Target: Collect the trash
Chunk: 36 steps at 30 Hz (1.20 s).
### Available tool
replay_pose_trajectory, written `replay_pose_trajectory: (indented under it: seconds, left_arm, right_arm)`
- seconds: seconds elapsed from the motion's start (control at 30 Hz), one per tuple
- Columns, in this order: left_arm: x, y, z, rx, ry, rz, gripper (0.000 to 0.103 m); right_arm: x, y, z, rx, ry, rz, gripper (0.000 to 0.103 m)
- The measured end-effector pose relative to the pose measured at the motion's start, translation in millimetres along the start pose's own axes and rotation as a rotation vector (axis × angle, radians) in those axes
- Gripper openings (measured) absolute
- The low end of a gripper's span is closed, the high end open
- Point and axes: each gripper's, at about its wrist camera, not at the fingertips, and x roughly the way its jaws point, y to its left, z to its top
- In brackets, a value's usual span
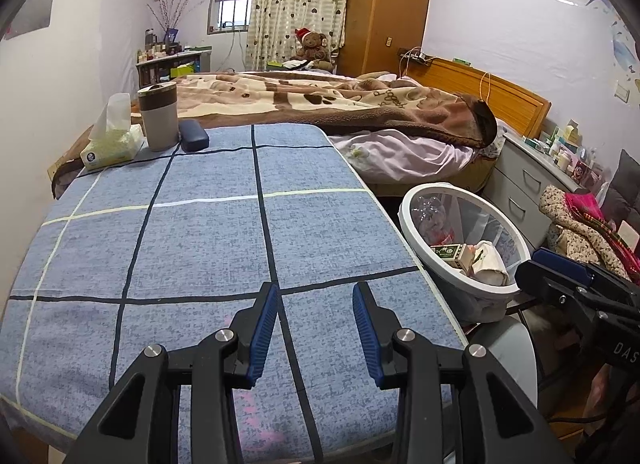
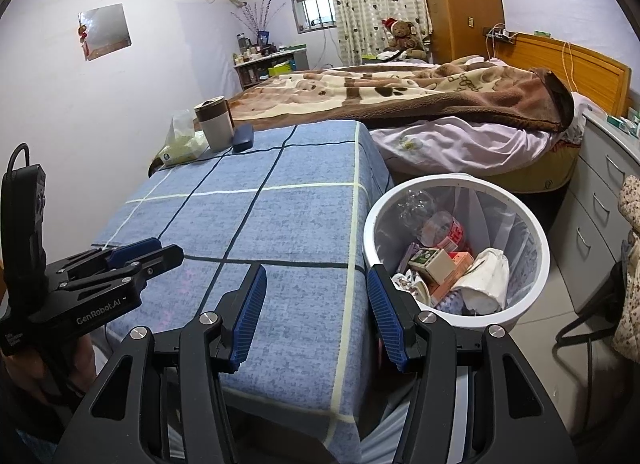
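Both grippers empty over the checked tablecloth [image 1: 200, 232]
Left gripper [image 1: 316, 328] and right gripper [image 2: 316, 312] gape, nothing held; risk — mistaking tissue pack [image 1: 112, 144] for trash; bin [image 2: 532, 284] full.

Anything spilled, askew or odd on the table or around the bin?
Nothing stands out. The tissue pack, tumbler and dark case sit tidy at the table's far end; the trash sits inside the white bin, none visible on the floor beside it.
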Motion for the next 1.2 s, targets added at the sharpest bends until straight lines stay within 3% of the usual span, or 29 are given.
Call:
replay_pose_trajectory:
  seconds: [1.2]
  left_arm:
    - [-3.4,3.5,-6.1,-0.015,-0.002,0.022,0.039]
  right_arm:
    - [-0.1,4.4,-2.0,-0.013,0.008,0.005,0.054]
